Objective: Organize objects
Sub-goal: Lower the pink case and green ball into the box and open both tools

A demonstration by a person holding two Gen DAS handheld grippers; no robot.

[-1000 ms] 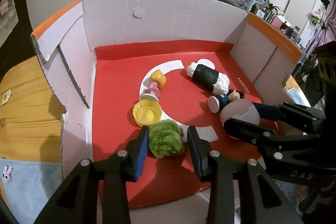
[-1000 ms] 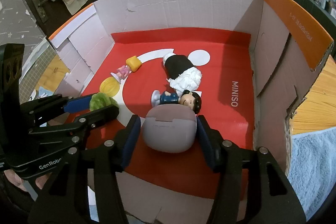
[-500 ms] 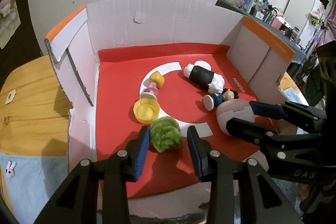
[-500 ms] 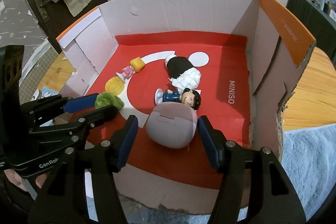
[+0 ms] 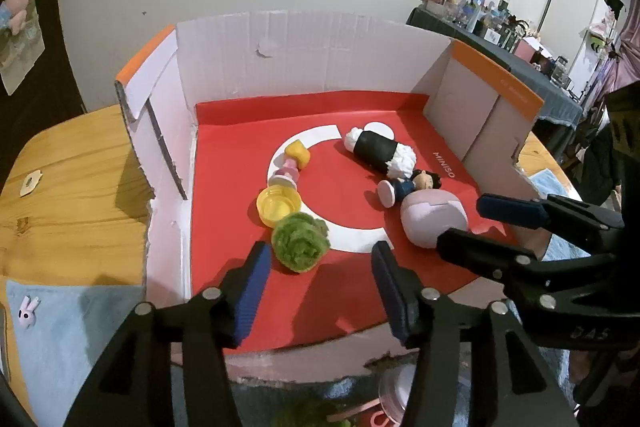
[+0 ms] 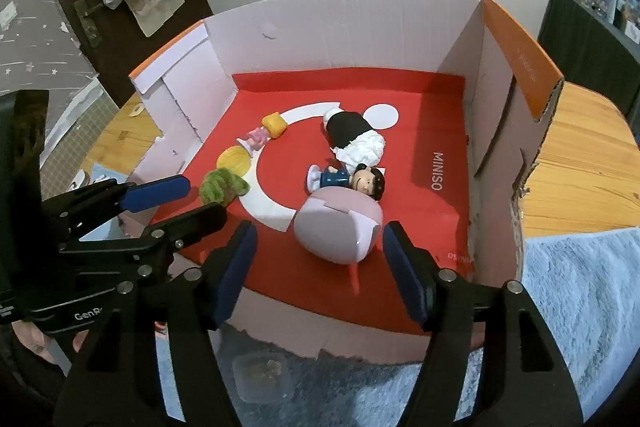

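A cardboard box [image 5: 312, 55] with a red floor holds the toys. A green fuzzy ball [image 5: 300, 243] lies near the front, just beyond my left gripper [image 5: 320, 287]. Its jaws are opening, and the ball touches neither pad. A pale pink rounded case [image 6: 338, 223] rests on the red floor ahead of my right gripper [image 6: 320, 267], whose jaws are also opening and stand clear of it. Behind these lie a yellow lid [image 5: 278, 205], a small pink figure with a yellow hat [image 5: 294, 163], a dark-haired doll [image 6: 352, 179] and a black-and-white plush [image 6: 354, 137].
The box stands on a wooden table [image 5: 72, 195] and has tall side walls and a low front edge. A blue towel [image 6: 580, 287] covers the table at the near right. A clear plastic container [image 6: 260, 375] sits below the box's front edge.
Both grippers have let go and drawn back toward the front edge, their jaws wider. The green ball and the pink case stay on the red floor.
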